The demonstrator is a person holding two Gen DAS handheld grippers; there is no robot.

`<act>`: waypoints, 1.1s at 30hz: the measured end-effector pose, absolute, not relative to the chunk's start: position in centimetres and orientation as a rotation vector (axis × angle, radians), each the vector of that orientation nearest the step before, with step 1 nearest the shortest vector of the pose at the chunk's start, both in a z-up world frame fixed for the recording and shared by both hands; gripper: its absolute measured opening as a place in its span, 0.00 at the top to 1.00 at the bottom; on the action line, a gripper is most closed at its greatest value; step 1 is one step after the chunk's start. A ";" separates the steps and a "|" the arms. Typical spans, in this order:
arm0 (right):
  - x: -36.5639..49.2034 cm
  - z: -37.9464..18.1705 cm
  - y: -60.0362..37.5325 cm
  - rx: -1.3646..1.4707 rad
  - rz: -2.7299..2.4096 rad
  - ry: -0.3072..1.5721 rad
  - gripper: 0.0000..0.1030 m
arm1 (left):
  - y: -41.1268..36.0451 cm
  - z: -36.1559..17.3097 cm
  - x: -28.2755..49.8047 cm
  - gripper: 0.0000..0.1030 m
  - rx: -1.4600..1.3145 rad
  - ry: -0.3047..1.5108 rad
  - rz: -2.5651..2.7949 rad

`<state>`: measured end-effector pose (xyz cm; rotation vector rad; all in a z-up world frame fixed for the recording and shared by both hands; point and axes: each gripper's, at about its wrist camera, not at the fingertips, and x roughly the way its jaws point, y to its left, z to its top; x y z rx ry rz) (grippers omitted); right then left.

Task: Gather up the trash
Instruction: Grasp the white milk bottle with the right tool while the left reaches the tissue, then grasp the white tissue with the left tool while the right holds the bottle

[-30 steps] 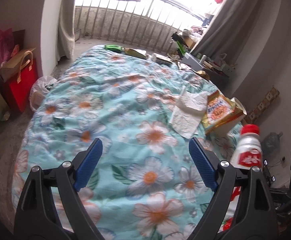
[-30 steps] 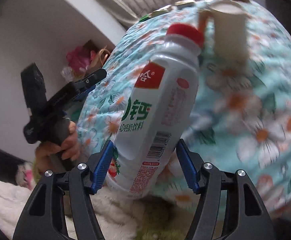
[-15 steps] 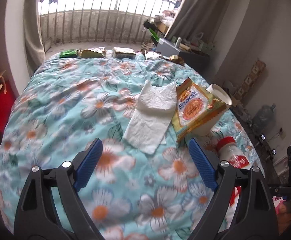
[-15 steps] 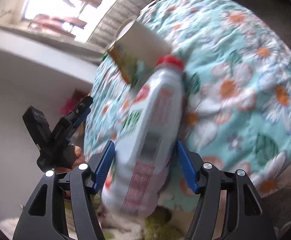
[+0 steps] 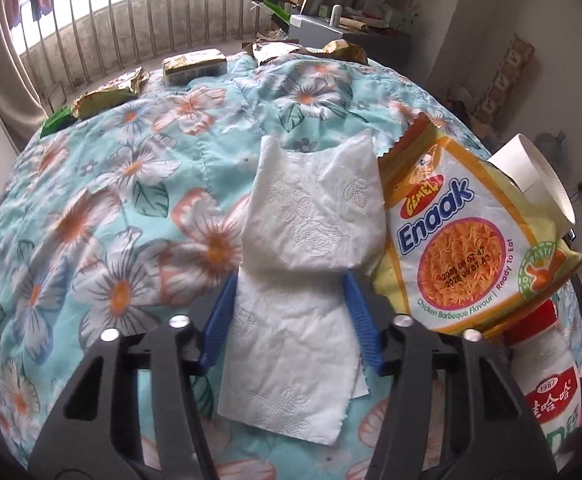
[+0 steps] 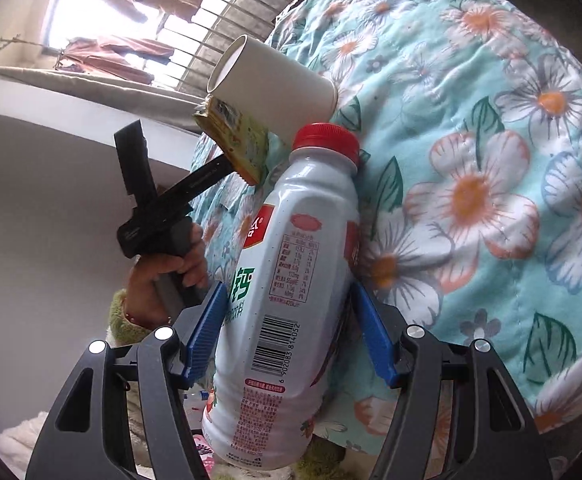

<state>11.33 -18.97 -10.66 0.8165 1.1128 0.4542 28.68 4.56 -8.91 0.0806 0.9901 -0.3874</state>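
While the right gripper (image 6: 287, 320) clamps a white drink bottle (image 6: 287, 312) between its blue pads, the left gripper (image 5: 291, 312) sits low over a white paper napkin (image 5: 303, 264) spread on the floral quilt (image 5: 111, 200); its jaws have just been closing, and the napkin lies between the pads, their edges at its sides, though a firm pinch cannot be told. The bottle has a red cap, Chinese lettering in green, a nutrition table and a barcode reading 6 902083 814052; the left view shows "1987" on its red label. Just right of the napkin lies a yellow snack packet (image 5: 467, 248) — "GEMEZ Enaak", "Chicken Barbeque Flavour | Ready To Eat" — resting against a white paper cup (image 5: 531, 168) lying on its side. More wrappers (image 5: 111, 92) line the quilt's far edge.
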 end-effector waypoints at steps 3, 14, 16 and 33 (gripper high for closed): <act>10.9 -10.9 -19.6 0.850 0.469 1.101 0.40 | 5.1 -8.7 28.4 0.82 0.051 0.993 -0.379; 8.4 -8.8 -22.8 0.853 0.421 1.045 0.43 | 8.5 -4.5 20.5 0.96 -0.018 0.945 -0.420; 7.7 -8.2 -23.6 0.844 0.408 1.030 0.43 | 9.0 -3.6 17.8 0.96 0.016 0.935 -0.417; 6.8 -7.8 -22.6 0.711 0.348 1.065 0.43 | 11.9 -5.9 10.1 0.53 -0.068 0.981 -0.370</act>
